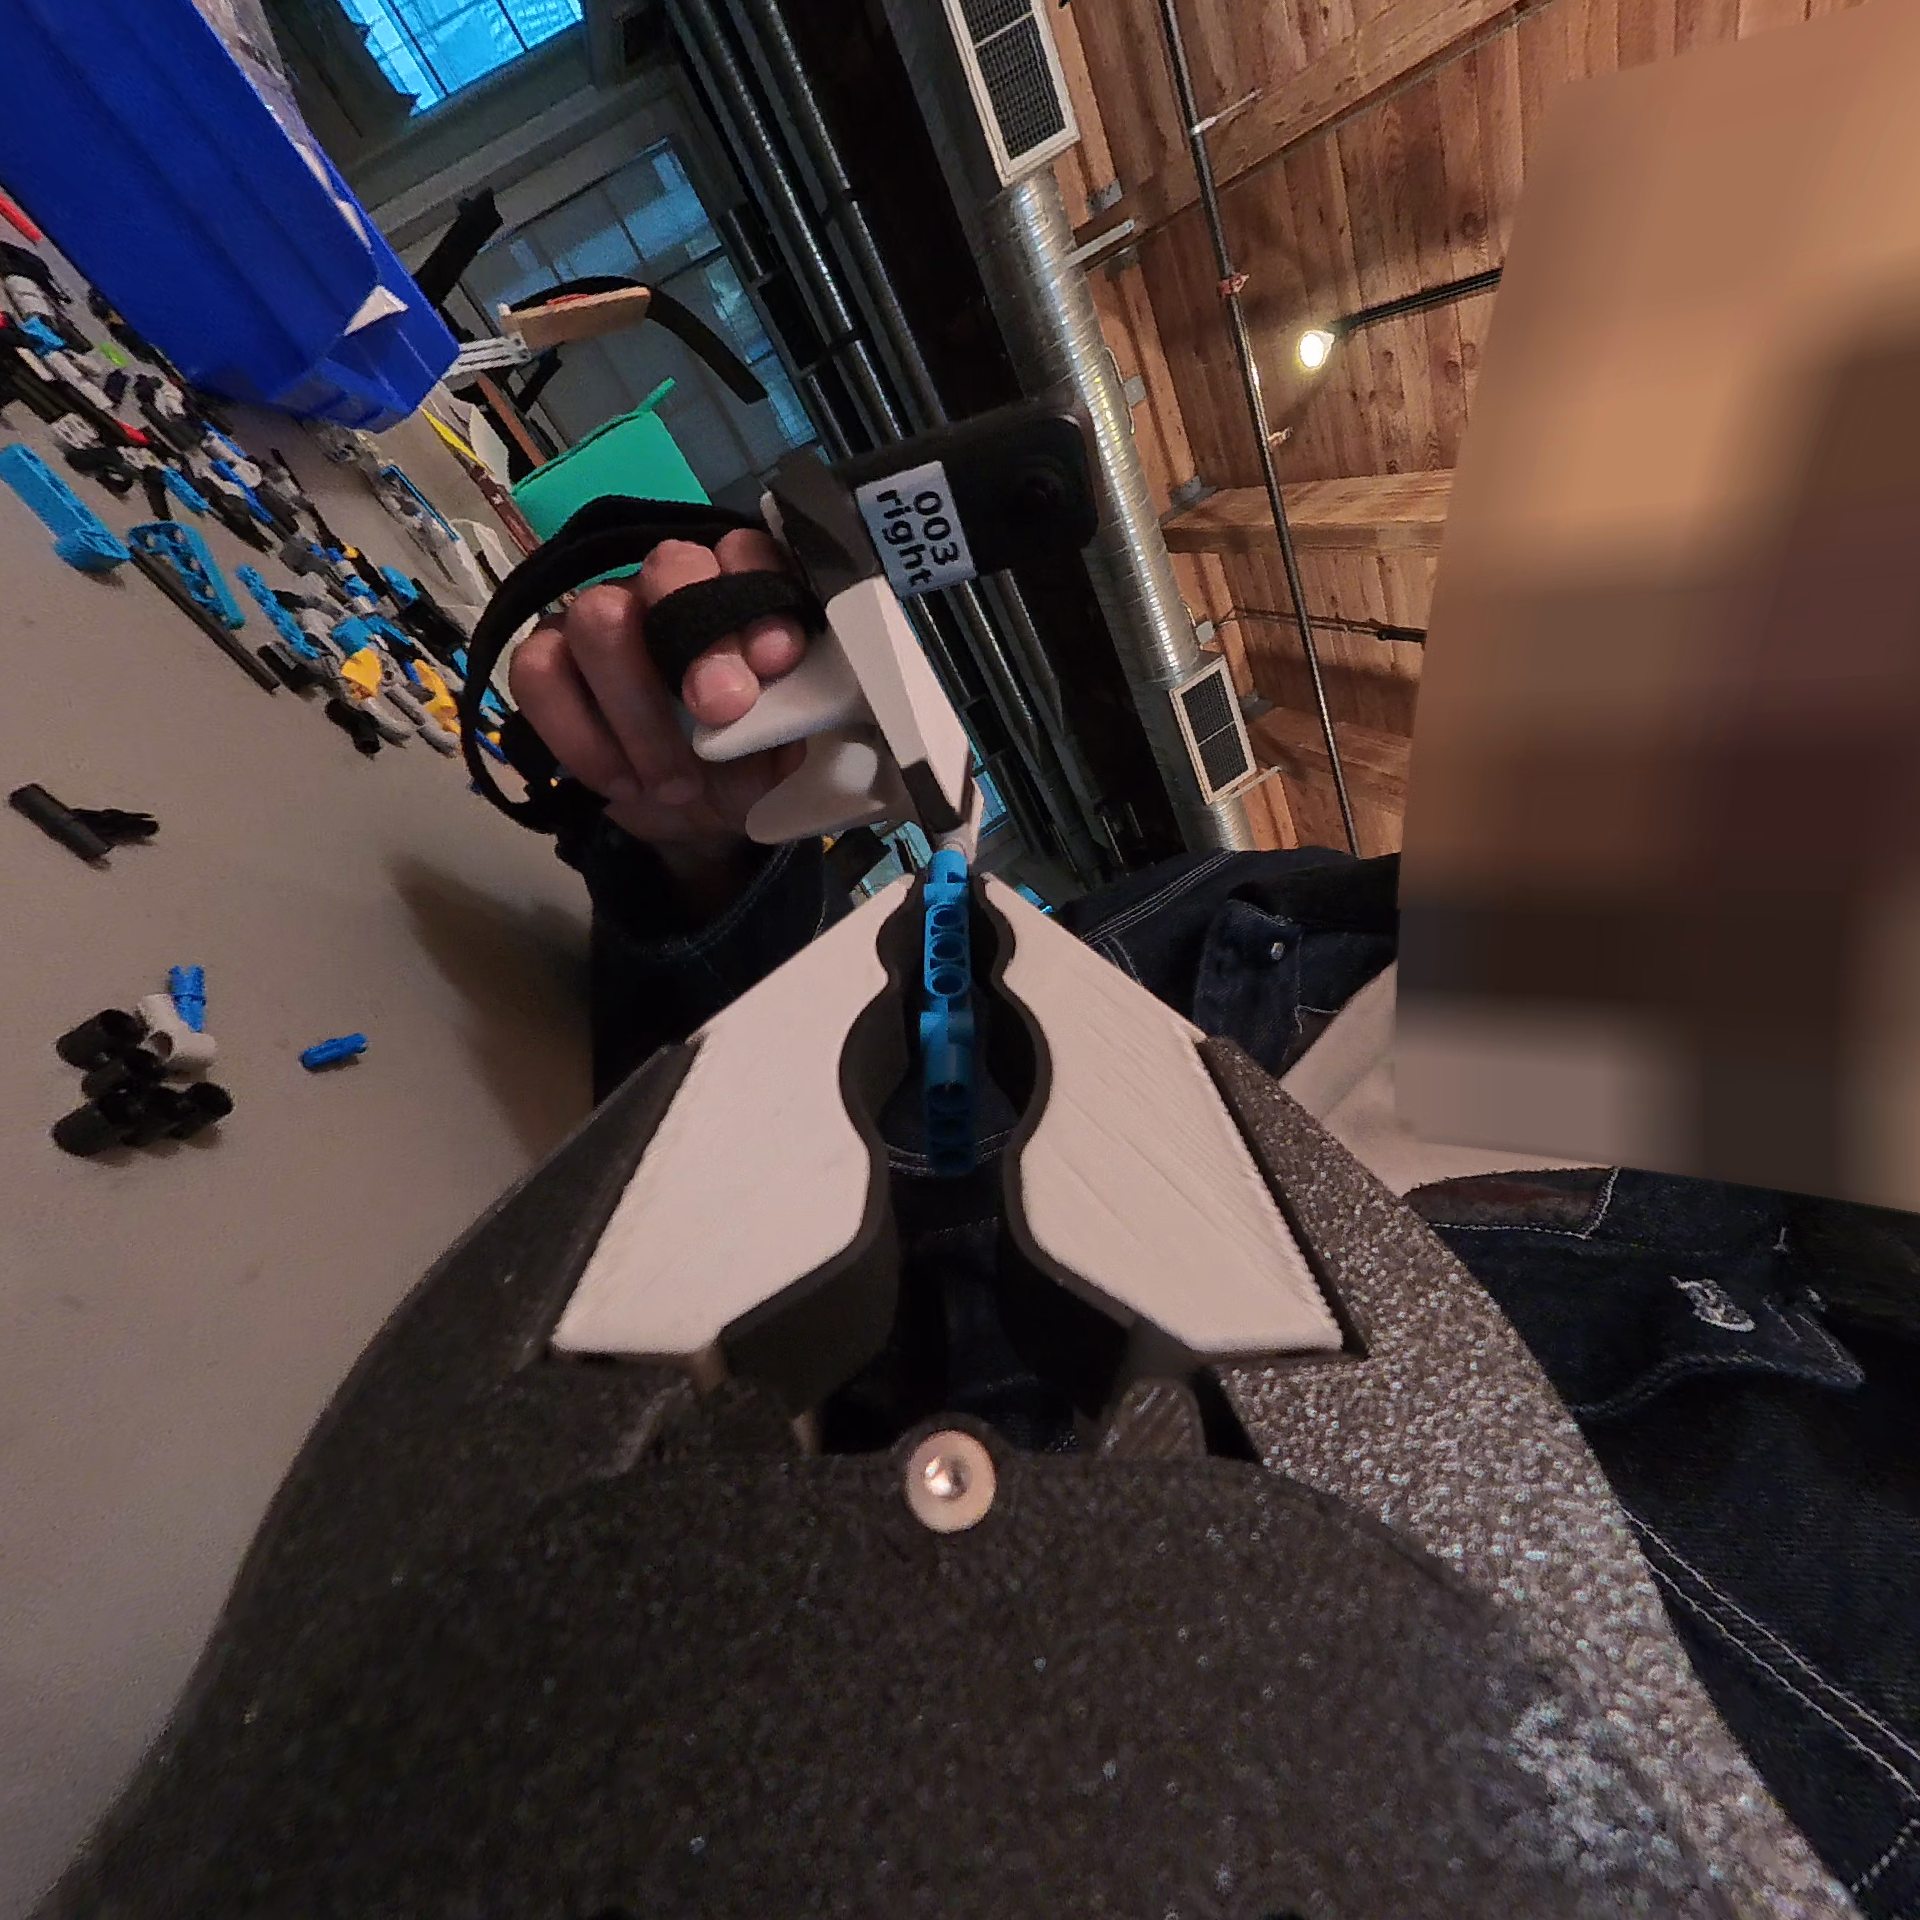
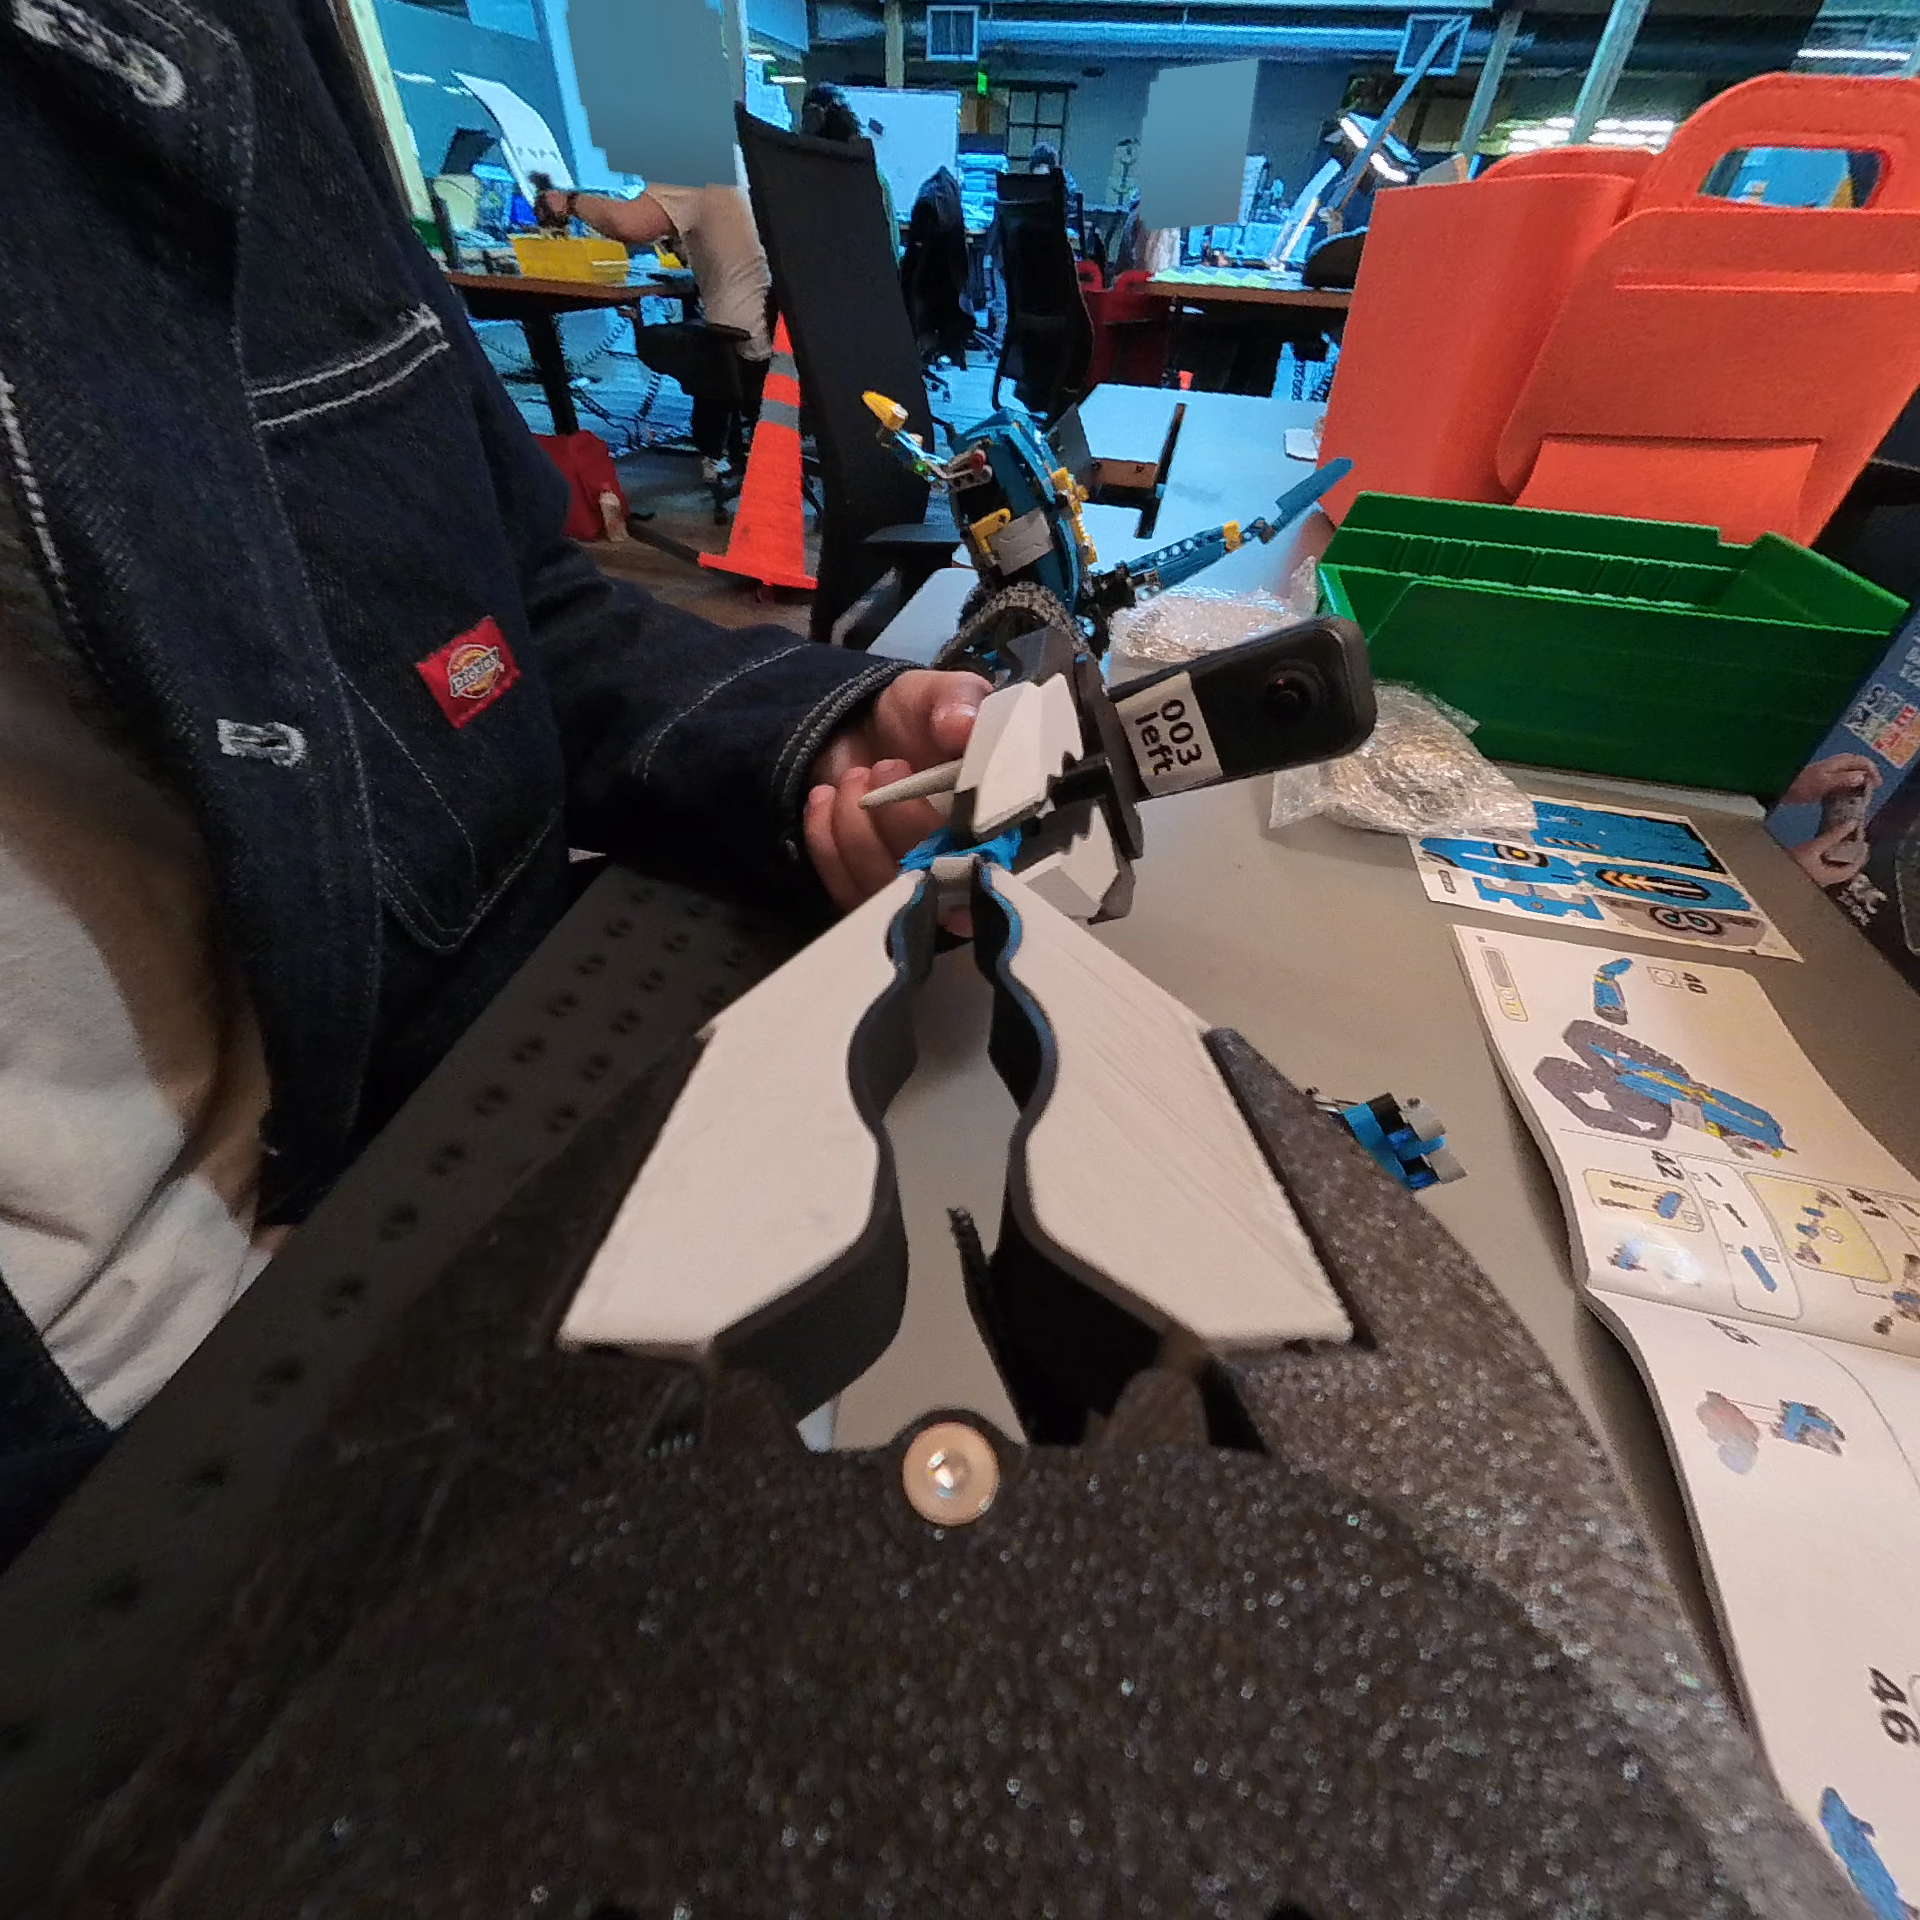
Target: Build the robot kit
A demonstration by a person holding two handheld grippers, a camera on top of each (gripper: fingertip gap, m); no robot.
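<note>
In the left wrist view my left gripper point(image 1: 951, 883) is shut on a blue beam with a row of holes point(image 1: 943, 997), held lengthwise between the fingers. My right gripper point(image 1: 961, 826), held by a hand, meets the beam's far end tip to tip. In the right wrist view my right gripper point(image 2: 951, 873) is shut on a small light-grey piece point(image 2: 952, 869), pressed against the blue beam point(image 2: 971, 847). The left gripper point(image 2: 987, 842) is just beyond it. A light-grey rod point(image 2: 912, 788) sticks out beside the left gripper's fingers. Both grippers are above the table's near edge.
Loose blue, black and white pieces point(image 1: 208, 540) and a blue bin point(image 1: 208, 208) lie on the table. An open instruction booklet point(image 2: 1714, 1143), a sticker sheet point(image 2: 1590, 873), a small blue assembly point(image 2: 1397, 1132), plastic bags point(image 2: 1403, 769), a green bin point(image 2: 1610, 644), an orange felt bag point(image 2: 1662, 312) and a partly built model point(image 2: 1029, 520) are nearby. The grippers are tip to tip, or close to it.
</note>
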